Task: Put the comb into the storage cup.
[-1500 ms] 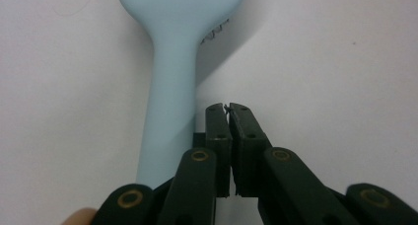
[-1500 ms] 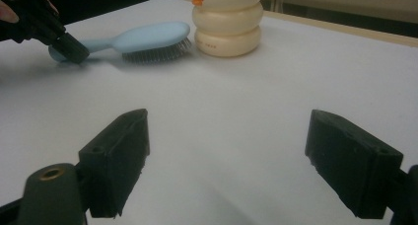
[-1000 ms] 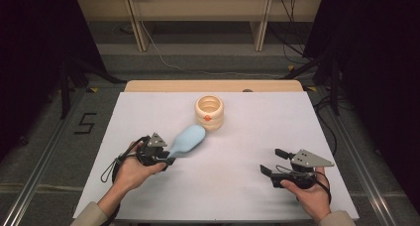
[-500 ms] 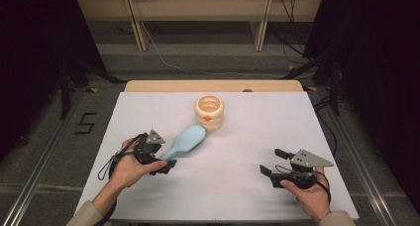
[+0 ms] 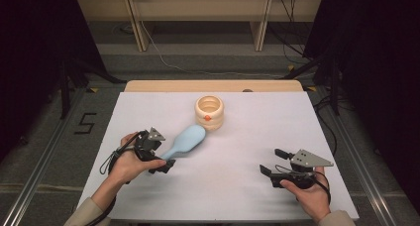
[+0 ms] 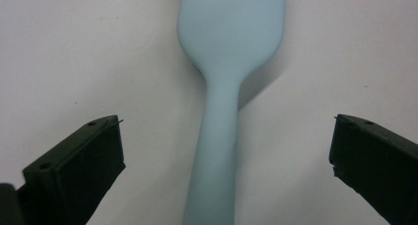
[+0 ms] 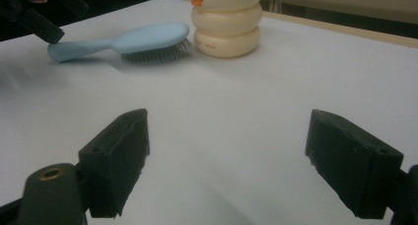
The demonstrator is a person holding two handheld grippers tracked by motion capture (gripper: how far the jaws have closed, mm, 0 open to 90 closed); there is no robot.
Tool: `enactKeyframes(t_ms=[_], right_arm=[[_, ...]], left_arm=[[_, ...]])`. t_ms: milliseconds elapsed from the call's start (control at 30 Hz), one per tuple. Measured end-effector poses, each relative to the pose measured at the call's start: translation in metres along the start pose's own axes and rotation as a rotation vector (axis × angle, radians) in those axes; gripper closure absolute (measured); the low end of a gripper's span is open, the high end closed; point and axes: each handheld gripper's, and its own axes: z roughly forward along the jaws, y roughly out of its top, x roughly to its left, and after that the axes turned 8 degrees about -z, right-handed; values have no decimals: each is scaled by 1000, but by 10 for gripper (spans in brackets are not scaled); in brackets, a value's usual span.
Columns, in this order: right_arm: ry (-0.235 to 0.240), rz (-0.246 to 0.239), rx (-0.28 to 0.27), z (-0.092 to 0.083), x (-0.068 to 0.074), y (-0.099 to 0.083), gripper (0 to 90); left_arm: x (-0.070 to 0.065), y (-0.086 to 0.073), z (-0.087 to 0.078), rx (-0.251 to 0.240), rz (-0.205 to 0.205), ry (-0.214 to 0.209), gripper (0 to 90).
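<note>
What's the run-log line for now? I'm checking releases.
left gripper: jaws just opened, astride brush handle | hairbrush: on table, bristles down | right gripper: open, empty

white table (image 5: pixel 148 112) on grey floor (image 5: pixel 59 151); dark surrounds; wooden shelving (image 5: pixel 198 8) behind

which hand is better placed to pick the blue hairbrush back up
Left, most likely. The left gripper sits right at the hairbrush, its jaws just opened and standing wide on either side of the handle without touching. The right gripper is open too, far across the table.
</note>
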Motion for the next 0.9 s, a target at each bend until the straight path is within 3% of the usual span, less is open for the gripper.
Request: enactKeyframes(t_ms=[367, 900], right_arm=[[-1, 0, 1, 0, 0, 0, 177], [1, 0, 4, 0, 0, 0, 177]], left_arm=[[1, 9, 10, 90, 27, -13, 16], [5, 16, 18, 151, 43, -12, 58]])
